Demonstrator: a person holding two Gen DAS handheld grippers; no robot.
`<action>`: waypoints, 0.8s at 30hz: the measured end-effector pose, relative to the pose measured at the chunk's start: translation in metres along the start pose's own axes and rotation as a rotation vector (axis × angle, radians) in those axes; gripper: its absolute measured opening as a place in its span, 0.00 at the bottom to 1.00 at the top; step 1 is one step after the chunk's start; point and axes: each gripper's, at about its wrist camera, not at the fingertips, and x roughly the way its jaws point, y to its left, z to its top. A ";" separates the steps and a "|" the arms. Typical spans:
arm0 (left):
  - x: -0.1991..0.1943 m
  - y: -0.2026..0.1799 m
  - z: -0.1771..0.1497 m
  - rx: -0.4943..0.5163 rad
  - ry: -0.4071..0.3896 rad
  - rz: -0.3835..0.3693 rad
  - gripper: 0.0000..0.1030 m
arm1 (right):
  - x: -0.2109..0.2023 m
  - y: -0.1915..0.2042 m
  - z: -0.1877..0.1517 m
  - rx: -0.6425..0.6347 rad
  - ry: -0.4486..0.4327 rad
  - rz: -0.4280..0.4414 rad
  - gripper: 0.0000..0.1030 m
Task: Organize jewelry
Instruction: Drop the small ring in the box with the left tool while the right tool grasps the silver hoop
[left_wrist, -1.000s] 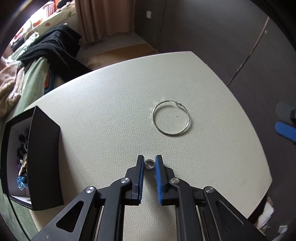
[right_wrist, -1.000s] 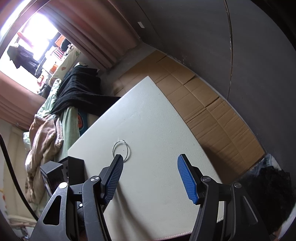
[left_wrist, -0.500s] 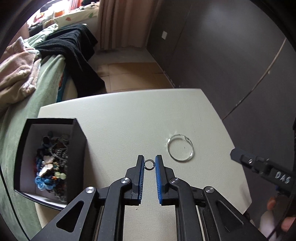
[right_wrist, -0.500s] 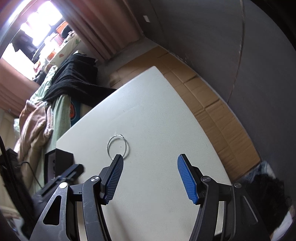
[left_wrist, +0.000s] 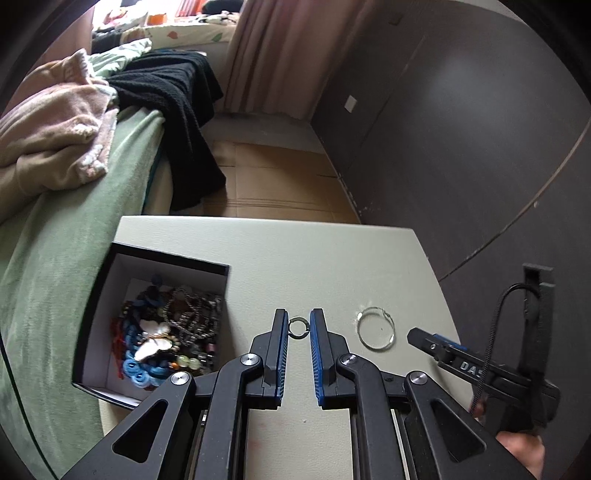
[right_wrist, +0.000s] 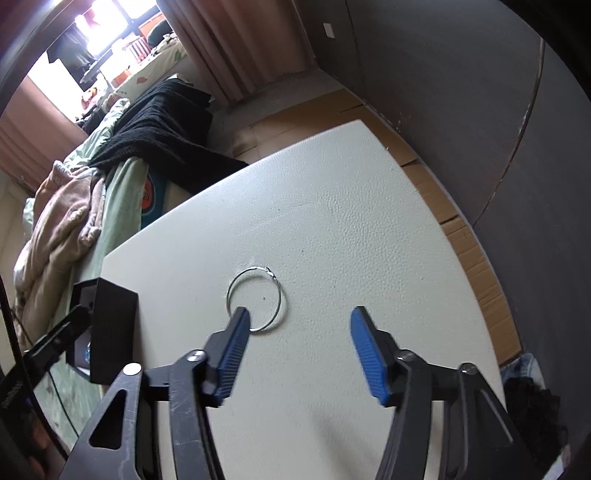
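The left tongs (left_wrist: 298, 326) pinch a small ring (left_wrist: 297, 327) by its edges, short of the box (left_wrist: 88, 325) at nine o'clock, so it could slip out, while the right tongs (right_wrist: 299, 326), half-wide and just narrowing, could skid off the thin hoop (right_wrist: 255, 300) lying flat on the surface (right_wrist: 369, 236).

Both wrist fisheyes look steeply down along their fingers at the white table (left_wrist: 332, 258), the right one closer, sharing the large hoop (right_wrist: 254, 300) and black box (left_wrist: 155, 258) at frame left.

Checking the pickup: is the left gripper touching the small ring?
Touching. The left wrist view shows the small ring pinched between the left gripper's fingers, lifted off the table.
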 end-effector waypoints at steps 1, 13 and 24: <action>-0.002 0.004 0.001 -0.010 -0.005 -0.003 0.12 | 0.004 0.001 0.002 0.006 0.007 0.003 0.48; -0.020 0.048 0.015 -0.120 -0.047 -0.011 0.12 | 0.033 0.022 0.025 -0.048 0.025 0.003 0.41; -0.024 0.066 0.016 -0.161 -0.041 -0.011 0.12 | 0.040 0.053 0.019 -0.232 0.032 -0.154 0.04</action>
